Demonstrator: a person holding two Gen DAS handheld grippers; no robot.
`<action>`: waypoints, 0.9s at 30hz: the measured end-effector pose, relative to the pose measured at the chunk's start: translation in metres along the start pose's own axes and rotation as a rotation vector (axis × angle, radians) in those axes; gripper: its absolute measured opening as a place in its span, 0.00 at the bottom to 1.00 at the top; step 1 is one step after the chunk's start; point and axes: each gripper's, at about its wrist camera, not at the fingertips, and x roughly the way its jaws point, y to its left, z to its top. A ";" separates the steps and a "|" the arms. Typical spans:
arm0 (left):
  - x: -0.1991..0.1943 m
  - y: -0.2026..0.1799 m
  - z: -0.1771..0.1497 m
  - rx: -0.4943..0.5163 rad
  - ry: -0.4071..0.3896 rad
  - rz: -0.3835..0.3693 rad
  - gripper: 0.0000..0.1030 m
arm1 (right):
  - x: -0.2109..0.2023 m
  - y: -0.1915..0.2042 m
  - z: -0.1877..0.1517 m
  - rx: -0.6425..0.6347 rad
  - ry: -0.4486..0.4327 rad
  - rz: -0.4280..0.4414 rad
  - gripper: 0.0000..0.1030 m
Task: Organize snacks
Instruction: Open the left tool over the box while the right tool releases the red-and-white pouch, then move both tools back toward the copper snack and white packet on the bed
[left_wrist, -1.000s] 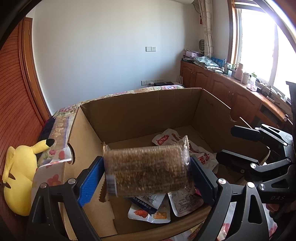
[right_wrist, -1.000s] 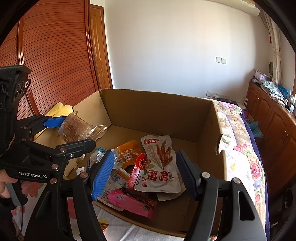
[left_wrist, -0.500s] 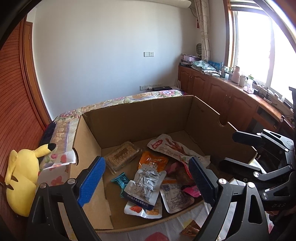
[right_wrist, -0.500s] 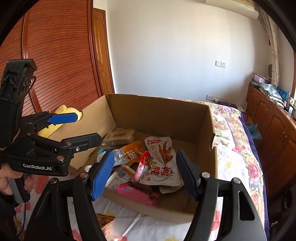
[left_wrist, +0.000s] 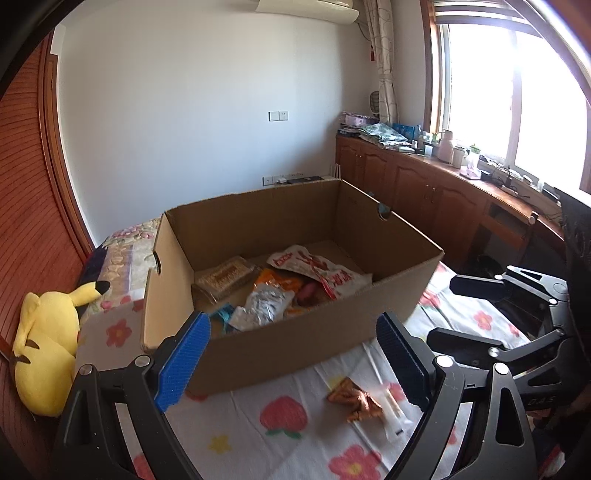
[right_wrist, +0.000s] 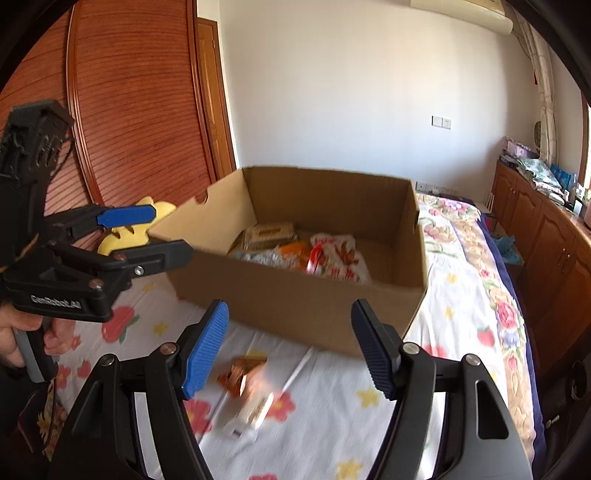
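Observation:
An open cardboard box (left_wrist: 280, 343) (right_wrist: 295, 299) stands on the flowered bed sheet and holds several snack packets. Among them are a clear pack of brown bars (left_wrist: 225, 275) (right_wrist: 269, 232) at the back left and a white and red packet (left_wrist: 317, 267) (right_wrist: 338, 254). An orange-brown wrapper (left_wrist: 356, 400) (right_wrist: 240, 373) and a pale packet (left_wrist: 391, 408) (right_wrist: 258, 410) lie on the sheet in front of the box. My left gripper (left_wrist: 293, 360) is open and empty, back from the box. My right gripper (right_wrist: 290, 349) is open and empty above the loose wrapper.
A yellow plush toy (left_wrist: 46, 339) (right_wrist: 136, 227) lies left of the box by the wooden wardrobe (right_wrist: 129, 110). Wooden cabinets (left_wrist: 424, 195) with clutter run under the window at the right. The other gripper shows at each view's edge (left_wrist: 517, 332) (right_wrist: 92, 254).
My left gripper let the pack of brown bars go into the box. Both grippers then pulled back from the box, so the loose wrappers on the sheet came into view.

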 end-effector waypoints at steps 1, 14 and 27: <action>-0.001 0.000 -0.003 -0.002 0.003 -0.006 0.90 | 0.000 0.002 -0.005 -0.002 0.009 -0.004 0.68; 0.038 -0.007 -0.026 -0.054 0.119 -0.066 0.90 | 0.004 0.000 -0.043 0.036 0.084 -0.033 0.68; 0.081 -0.012 -0.033 -0.106 0.217 -0.069 0.85 | 0.019 -0.011 -0.071 0.068 0.153 -0.056 0.68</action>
